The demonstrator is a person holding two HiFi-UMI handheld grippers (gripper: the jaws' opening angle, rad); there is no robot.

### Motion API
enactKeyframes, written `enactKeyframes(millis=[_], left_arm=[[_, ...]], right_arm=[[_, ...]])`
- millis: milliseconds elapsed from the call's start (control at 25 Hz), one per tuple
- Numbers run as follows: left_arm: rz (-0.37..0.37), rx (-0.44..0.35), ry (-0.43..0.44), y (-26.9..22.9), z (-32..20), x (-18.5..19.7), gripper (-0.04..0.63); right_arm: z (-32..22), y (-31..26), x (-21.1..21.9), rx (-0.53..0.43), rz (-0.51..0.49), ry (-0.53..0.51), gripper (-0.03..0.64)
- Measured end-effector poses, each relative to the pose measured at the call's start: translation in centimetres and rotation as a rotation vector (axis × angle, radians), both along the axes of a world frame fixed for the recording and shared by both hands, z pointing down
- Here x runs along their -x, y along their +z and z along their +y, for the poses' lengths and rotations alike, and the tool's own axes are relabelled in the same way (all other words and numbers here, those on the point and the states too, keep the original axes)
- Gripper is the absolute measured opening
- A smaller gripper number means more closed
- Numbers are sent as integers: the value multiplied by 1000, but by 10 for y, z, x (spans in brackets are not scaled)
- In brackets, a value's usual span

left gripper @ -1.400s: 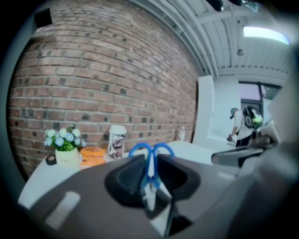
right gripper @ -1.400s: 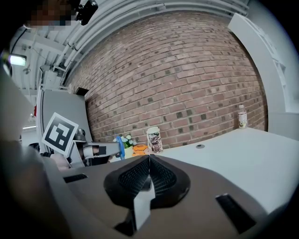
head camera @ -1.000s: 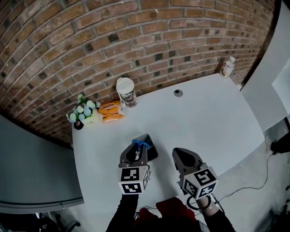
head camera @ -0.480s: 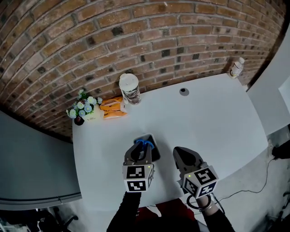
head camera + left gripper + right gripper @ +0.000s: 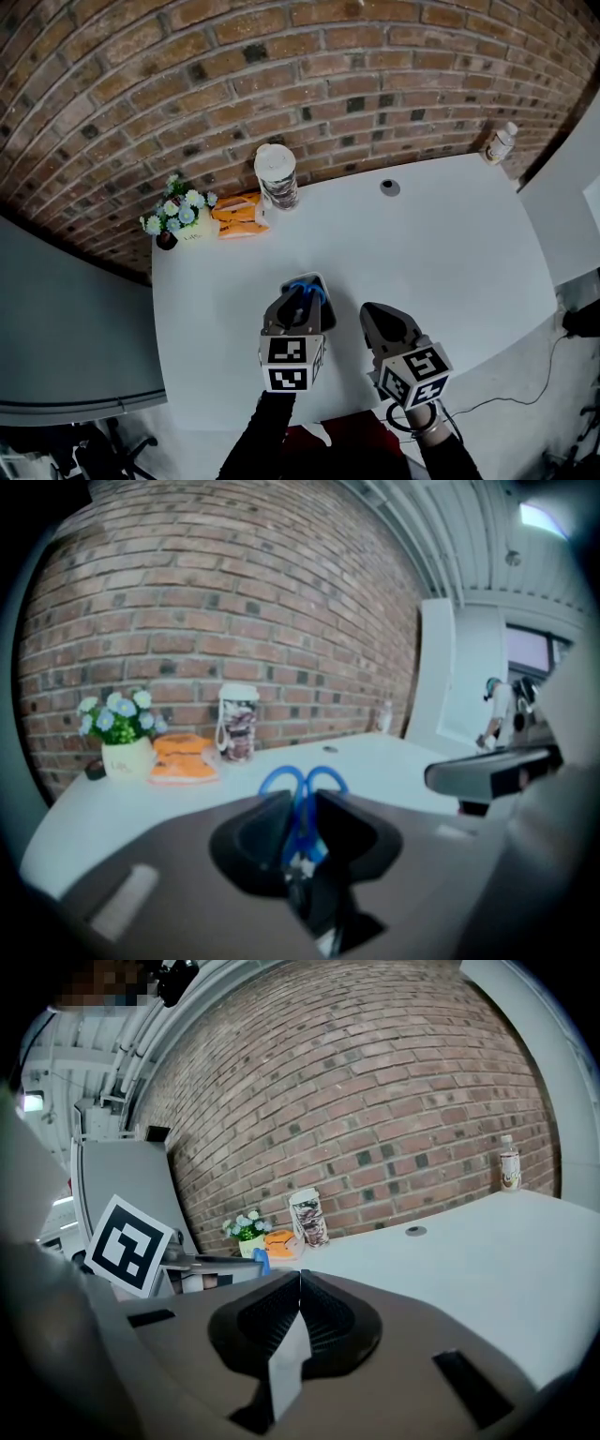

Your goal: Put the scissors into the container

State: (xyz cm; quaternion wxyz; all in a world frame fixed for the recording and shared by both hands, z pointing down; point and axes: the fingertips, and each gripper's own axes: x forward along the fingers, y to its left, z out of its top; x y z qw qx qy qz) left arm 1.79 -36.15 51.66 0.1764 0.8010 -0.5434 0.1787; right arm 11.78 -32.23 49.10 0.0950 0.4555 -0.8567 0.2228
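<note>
At a white table (image 5: 450, 244) below a brick wall (image 5: 281, 84), I am pinching the blue-handled scissors (image 5: 306, 290) between the jaws of my left gripper (image 5: 302, 302). Their handle loops are sticking out past the jaw tips, directly over the dark container (image 5: 324, 302) that is peeking out beside the gripper. Whether the blades are reaching inside it, I cannot tell. My right gripper (image 5: 380, 323) is hovering alongside, its jaws pressed together on nothing.

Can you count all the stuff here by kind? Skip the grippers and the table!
Scissors: 1
Container: 1
Flower pot: 1
Orange item: 1
Cup: 1
Bottle: 1
Total: 6
</note>
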Motion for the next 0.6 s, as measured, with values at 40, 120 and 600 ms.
enactKeyframes(millis=[40, 120, 600], left_arm=[[1, 1, 0, 0, 0, 0, 84], [3, 3, -4, 1, -1, 0, 86], [16, 25, -17, 11, -4, 3, 89]], right_arm=[[0, 0, 0, 1, 0, 0, 9], [0, 1, 0, 2, 2, -1, 9], [3, 5, -2, 11, 15, 7, 8]])
